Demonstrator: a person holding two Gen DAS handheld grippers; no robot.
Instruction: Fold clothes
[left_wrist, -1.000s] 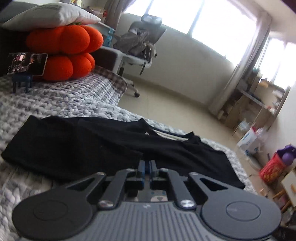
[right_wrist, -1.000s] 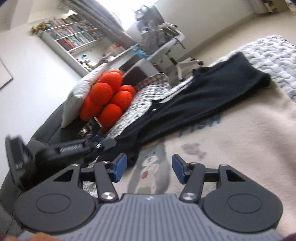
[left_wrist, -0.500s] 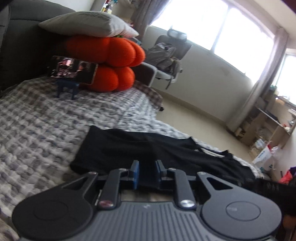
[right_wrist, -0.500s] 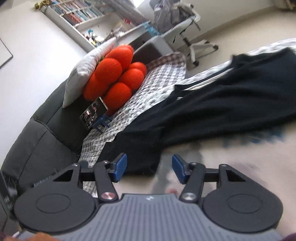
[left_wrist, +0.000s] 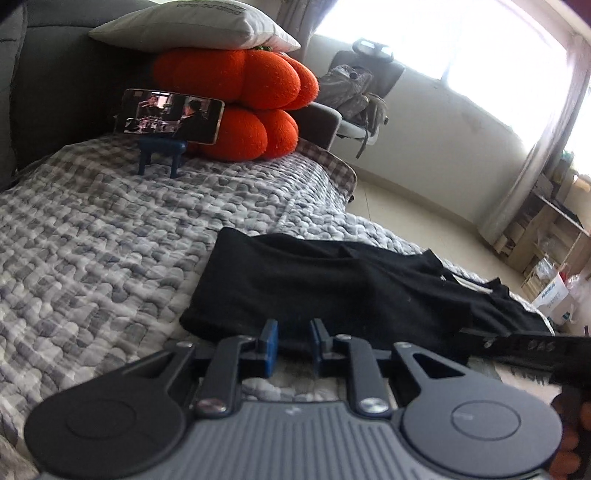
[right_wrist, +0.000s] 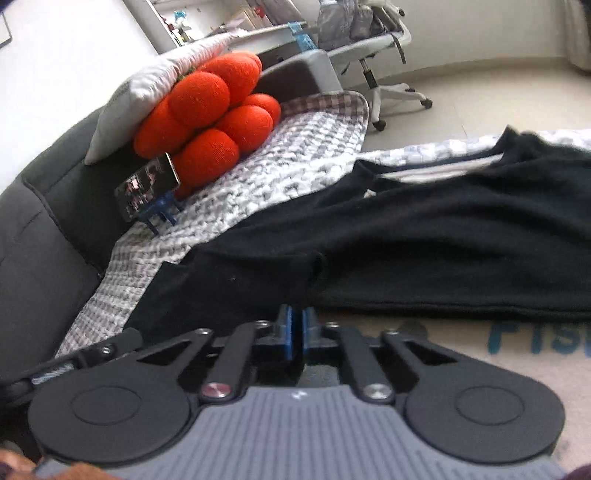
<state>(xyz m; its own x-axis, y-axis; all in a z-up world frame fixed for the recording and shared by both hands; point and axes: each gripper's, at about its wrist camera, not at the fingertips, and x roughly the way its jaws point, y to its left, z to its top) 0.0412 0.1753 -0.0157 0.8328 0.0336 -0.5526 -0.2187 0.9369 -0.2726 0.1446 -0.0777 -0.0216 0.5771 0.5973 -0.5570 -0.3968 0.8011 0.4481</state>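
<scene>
Black knit garment (left_wrist: 332, 288) spread long across grey-and-white quilted bed (left_wrist: 92, 236), partly over cream printed blanket (right_wrist: 480, 369); no neat fold visible, most of the folding apparently left. Left tongs (left_wrist: 293, 347) slightly parted over the near hem, grip unclear. Right tongs (right_wrist: 296, 332) clenched at the hem, seemingly pinching black cloth.

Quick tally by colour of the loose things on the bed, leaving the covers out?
Black: 1, the garment
Orange: 1, the lumpy cushion
White: 1, the pillow on top of it
Blue: 1, the stand carrying the phone
Total: 4, plus the phone
</scene>
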